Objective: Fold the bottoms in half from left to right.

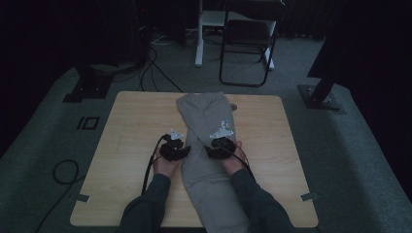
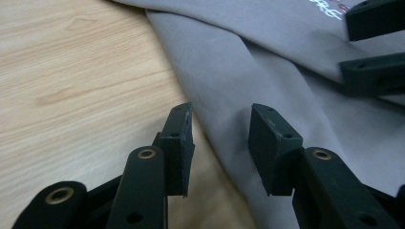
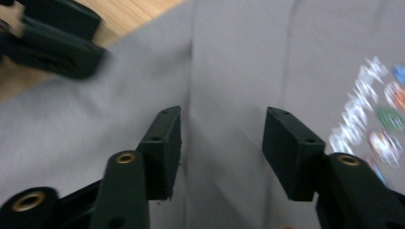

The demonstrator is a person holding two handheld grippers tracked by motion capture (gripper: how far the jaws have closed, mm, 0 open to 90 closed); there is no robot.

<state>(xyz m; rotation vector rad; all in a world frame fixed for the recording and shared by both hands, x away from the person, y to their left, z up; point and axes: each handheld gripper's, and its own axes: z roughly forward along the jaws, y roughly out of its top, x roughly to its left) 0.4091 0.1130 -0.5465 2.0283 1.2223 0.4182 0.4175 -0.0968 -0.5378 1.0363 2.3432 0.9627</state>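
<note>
A grey garment (image 1: 204,121), folded into a long strip with a printed logo (image 1: 224,127), runs down the middle of the wooden table (image 1: 131,126) and over its near edge. My left gripper (image 1: 186,149) rests at the strip's left edge and stands open. In the left gripper view its jaws (image 2: 220,138) straddle the cloth's edge (image 2: 267,62) without pinching it. My right gripper (image 1: 210,148) is over the strip below the logo, also open. Its jaws (image 3: 222,143) stand apart over the grey cloth (image 3: 239,62), with the logo (image 3: 377,114) to their right.
A person's sleeved forearms (image 1: 150,204) come in from the near edge. Beyond the table stand a black folding chair (image 1: 248,39), a white post (image 1: 199,34) and two dark stand bases (image 1: 320,94). Cables (image 1: 65,170) lie on the carpet at the left.
</note>
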